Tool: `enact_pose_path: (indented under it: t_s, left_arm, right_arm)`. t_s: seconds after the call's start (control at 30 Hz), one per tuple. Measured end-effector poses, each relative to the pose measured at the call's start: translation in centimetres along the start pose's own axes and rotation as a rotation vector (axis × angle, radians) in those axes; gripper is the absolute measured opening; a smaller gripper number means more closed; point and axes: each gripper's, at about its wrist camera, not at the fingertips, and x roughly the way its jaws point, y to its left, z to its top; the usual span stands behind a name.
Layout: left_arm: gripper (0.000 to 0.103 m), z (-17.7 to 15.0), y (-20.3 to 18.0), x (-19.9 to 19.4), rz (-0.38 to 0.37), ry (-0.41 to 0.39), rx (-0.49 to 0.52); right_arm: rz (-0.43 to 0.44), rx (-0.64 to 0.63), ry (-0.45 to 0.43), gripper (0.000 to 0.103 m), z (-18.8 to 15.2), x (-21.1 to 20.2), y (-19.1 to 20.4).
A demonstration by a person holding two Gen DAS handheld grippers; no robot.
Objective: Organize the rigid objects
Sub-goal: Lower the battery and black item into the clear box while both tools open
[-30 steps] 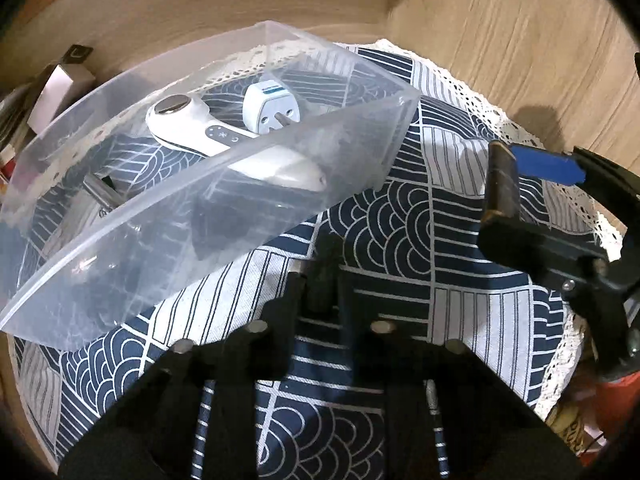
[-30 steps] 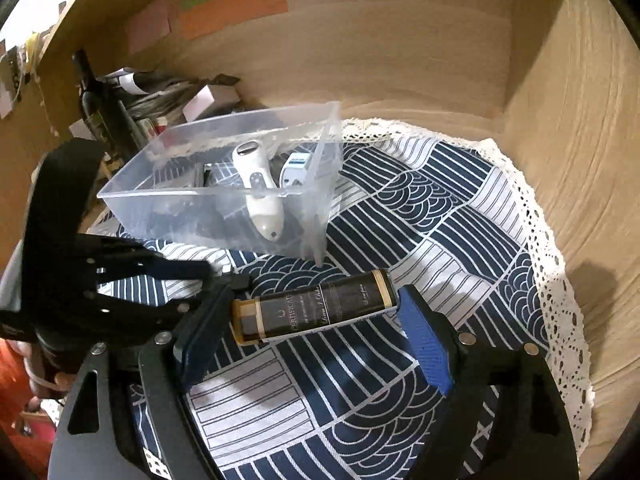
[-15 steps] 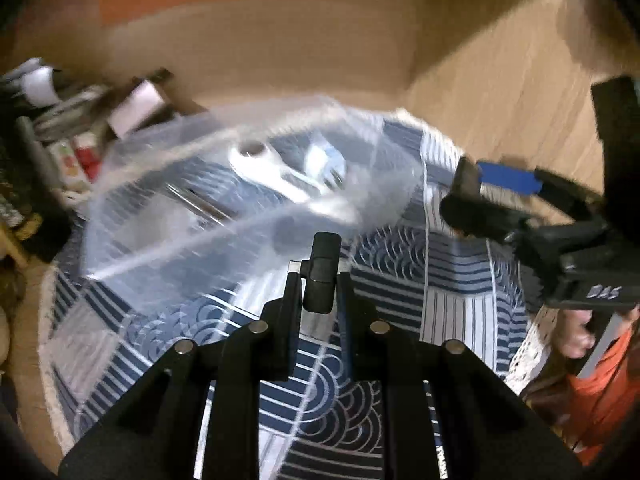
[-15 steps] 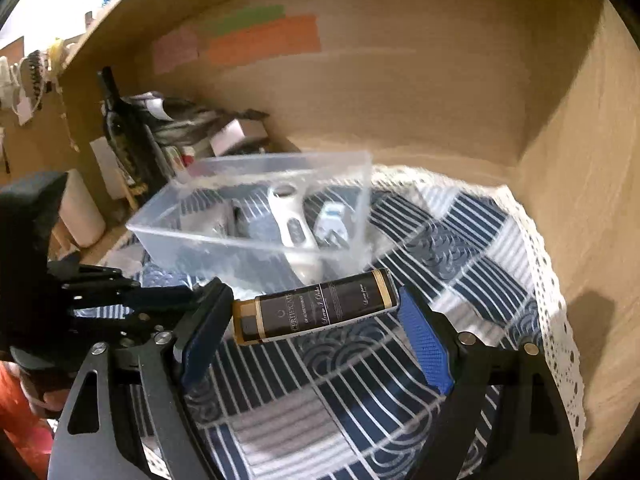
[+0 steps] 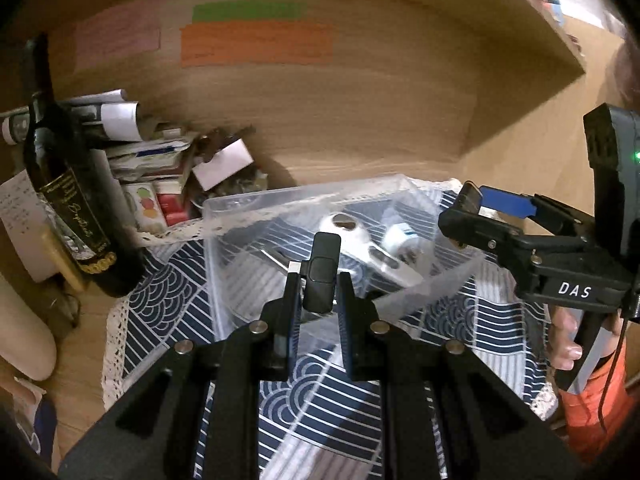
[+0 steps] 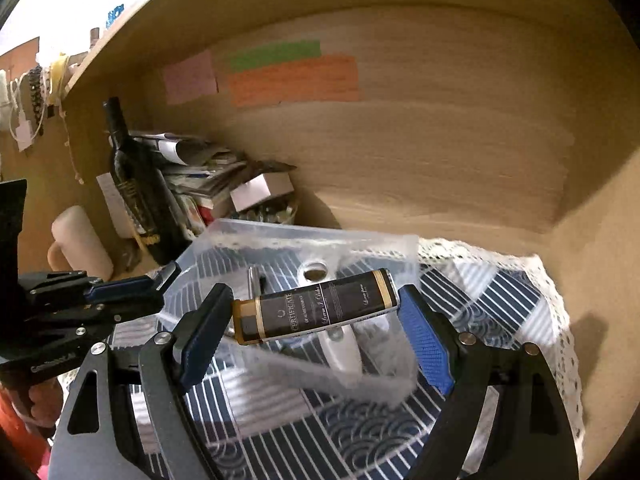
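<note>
My left gripper [image 5: 318,288] is shut on a small black rectangular device [image 5: 322,270], held above the near wall of a clear plastic bin [image 5: 224,248]. The bin holds a white handheld device [image 5: 360,240], a white travel plug [image 5: 400,238] and a metal pen [image 6: 253,280]. My right gripper [image 6: 316,320] is shut on a black and gold tube [image 6: 316,312] held crosswise over the bin [image 6: 400,248]. The right gripper also shows at the right of the left wrist view [image 5: 480,216]; the left one shows at the left of the right wrist view [image 6: 160,280].
The bin stands on a navy patterned cloth [image 5: 320,400] with a lace edge, inside a wooden alcove. A dark wine bottle [image 5: 68,192], stacked papers and small boxes [image 5: 160,168] crowd the back left. A cream cylinder [image 6: 80,240] stands at the left.
Both grippers have risen and tilted up toward the back wall, each with its object still held. The bin now sits lower and nearer in both views.
</note>
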Motion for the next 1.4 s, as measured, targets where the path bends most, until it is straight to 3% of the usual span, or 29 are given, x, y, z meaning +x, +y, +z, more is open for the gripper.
enact_pose_path:
  t_s: [0.33, 0.57, 0.67, 0.97, 1.4]
  left_arm:
    - [0.016, -0.4, 2.3, 4.5, 0.002, 0.100, -0.030]
    - [0.017, -0.5, 3.0, 6.3, -0.018, 0.146, -0.065]
    - [0.028, -0.4, 2.8, 5.7, -0.009, 0.127, -0.058]
    - [0.040, 0.1, 1.8, 1.7, -0.002, 0.040, -0.045]
    - [0.084, -0.4, -1.0, -7.3, 0.019, -0.175, -0.009]
  right_arm:
    - [0.033, -0.038, 0.171, 0.082, -0.3, 7.1, 1.0]
    - [0.013, -0.108, 0.217, 0.083, -1.3, 9.2, 2.4]
    - [0.000, -0.121, 0.212, 0.086, -1.4, 8.9, 2.6]
    - [0.015, -0.072, 0.107, 0.087, 0.0, 3.6, 2.0]
    - [-0.029, -0.051, -0.123, 0.103, -0.3, -6.9, 2.8]
